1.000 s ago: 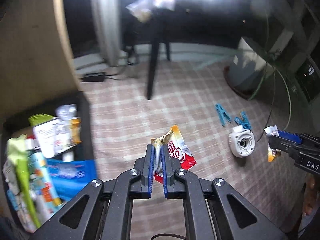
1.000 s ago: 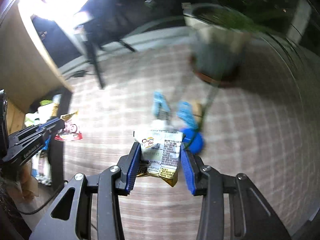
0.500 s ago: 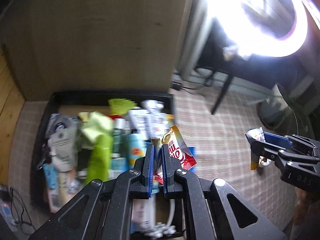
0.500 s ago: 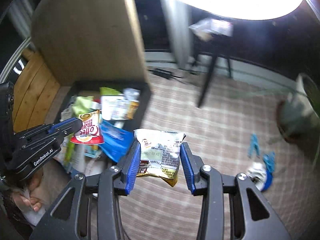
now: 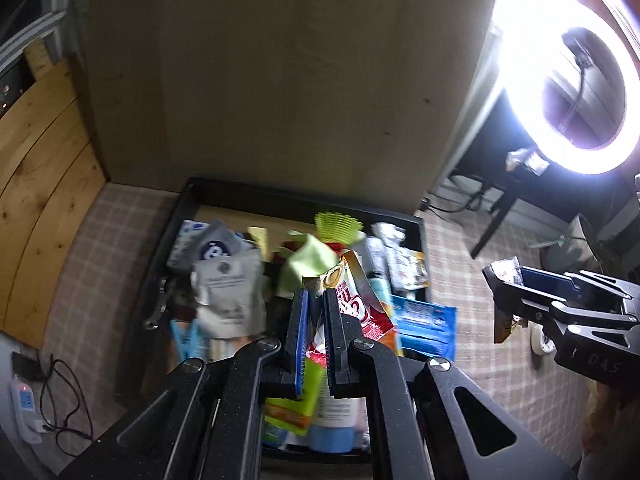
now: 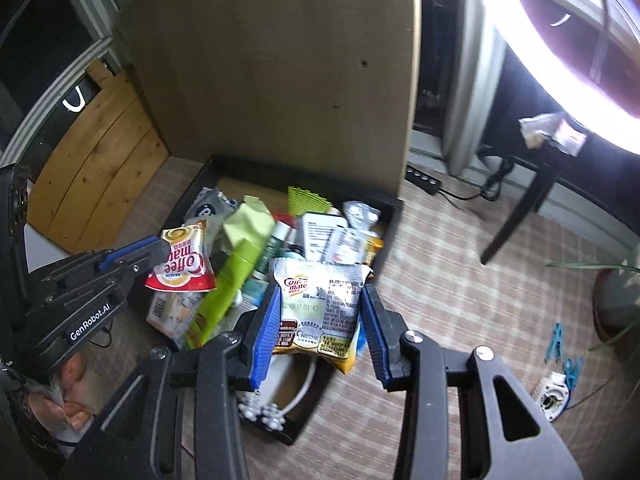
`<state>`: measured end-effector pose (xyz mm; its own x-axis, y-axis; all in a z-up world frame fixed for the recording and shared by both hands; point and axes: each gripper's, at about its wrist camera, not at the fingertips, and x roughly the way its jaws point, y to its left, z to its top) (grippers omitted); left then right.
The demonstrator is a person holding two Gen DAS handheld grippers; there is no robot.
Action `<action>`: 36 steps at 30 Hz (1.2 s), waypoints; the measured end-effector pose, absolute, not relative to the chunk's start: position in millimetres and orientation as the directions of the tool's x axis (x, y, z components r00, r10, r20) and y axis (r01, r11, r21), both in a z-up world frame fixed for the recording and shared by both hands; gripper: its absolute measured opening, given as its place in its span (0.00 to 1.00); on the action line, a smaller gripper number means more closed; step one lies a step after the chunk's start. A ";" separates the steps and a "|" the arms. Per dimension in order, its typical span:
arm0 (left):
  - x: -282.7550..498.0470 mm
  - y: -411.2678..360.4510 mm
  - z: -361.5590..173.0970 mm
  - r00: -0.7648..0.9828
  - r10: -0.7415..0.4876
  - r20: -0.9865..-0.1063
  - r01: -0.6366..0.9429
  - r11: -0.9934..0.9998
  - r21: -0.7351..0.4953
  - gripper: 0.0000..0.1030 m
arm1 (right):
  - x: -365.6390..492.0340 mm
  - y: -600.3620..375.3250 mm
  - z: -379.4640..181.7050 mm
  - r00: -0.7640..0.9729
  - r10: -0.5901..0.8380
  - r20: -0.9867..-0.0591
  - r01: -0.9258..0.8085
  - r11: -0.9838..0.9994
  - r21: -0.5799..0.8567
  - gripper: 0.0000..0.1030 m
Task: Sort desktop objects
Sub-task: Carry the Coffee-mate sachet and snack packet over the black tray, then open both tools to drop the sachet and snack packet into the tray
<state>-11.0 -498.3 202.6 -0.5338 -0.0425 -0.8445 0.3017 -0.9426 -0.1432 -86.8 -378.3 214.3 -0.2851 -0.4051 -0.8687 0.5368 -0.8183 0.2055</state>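
The left gripper [image 5: 316, 300] sits low in the centre of its own view, its blue-padded fingers pressed nearly together and pinching a red packet [image 5: 358, 300] by its lower edge. That packet is red along the bottom and cream above, with a gold-ringed emblem and white "Coffee mate" lettering; in the right wrist view it shows at the left [image 6: 182, 262], hanging over the black tray [image 6: 390, 232]. The right gripper [image 6: 320, 312], low in the centre of its view, clamps a white packet [image 6: 320, 304] between its two blue pads. This one is crinkled, silvery white with fine print, a printed date line, a brown and yellow band at the bottom and a Nestlé mark; it hangs over the tray's right-hand corner. The tray is heaped with packets, a green tube [image 6: 236, 272] and a bright green ribbed piece [image 6: 306, 200]. At the lower right of the right wrist view, blue pegs [image 6: 560, 352] and a white round part [image 6: 554, 394] lie on the checked cloth [image 6: 460, 280].
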 end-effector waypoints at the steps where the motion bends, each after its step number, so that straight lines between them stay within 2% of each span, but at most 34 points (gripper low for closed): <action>1: -10.9 -505.1 201.3 -0.531 -0.048 -0.846 0.314 -0.938 -0.145 0.07 | -87.9 -384.0 213.1 -0.278 -0.406 -0.871 0.540 -0.816 0.208 0.38; 17: -48.6 -571.4 173.6 -0.499 -0.064 -0.864 0.399 -0.902 -0.164 0.07 | -117.0 -453.3 190.6 -0.241 -0.371 -0.897 0.569 -0.802 0.179 0.38; 29: -83.5 -591.4 156.5 -0.493 -0.050 -0.869 0.393 -0.903 -0.172 0.08 | -146.8 -486.7 171.8 -0.223 -0.369 -0.902 0.581 -0.794 0.181 0.39; 30: -85.5 -591.6 156.3 -0.496 -0.048 -0.867 0.390 -0.904 -0.173 0.11 | -148.2 -487.9 171.2 -0.220 -0.376 -0.900 0.586 -0.789 0.186 0.40; 32: -88.3 -593.3 155.2 -0.488 -0.067 -0.870 0.410 -0.898 -0.161 0.36 | -151.8 -489.4 169.2 -0.222 -0.365 -0.904 0.582 -0.793 0.177 0.51; 33: -88.9 -594.4 154.8 -0.490 -0.067 -0.869 0.415 -0.895 -0.165 0.52 | -153.5 -488.8 168.4 -0.222 -0.362 -0.906 0.576 -0.798 0.177 0.62; 36: -88.7 -594.1 154.5 -0.496 -0.077 -0.865 0.418 -0.894 -0.160 0.51 | -155.0 -483.3 168.3 -0.229 -0.371 -0.900 0.565 -0.803 0.188 0.65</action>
<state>-88.7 -594.1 154.5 -0.4960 -0.0769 -0.8649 0.4184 -0.8940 -0.1604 -155.0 -483.3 168.3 -0.2286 -0.3714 -0.8999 0.5653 -0.8032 0.1879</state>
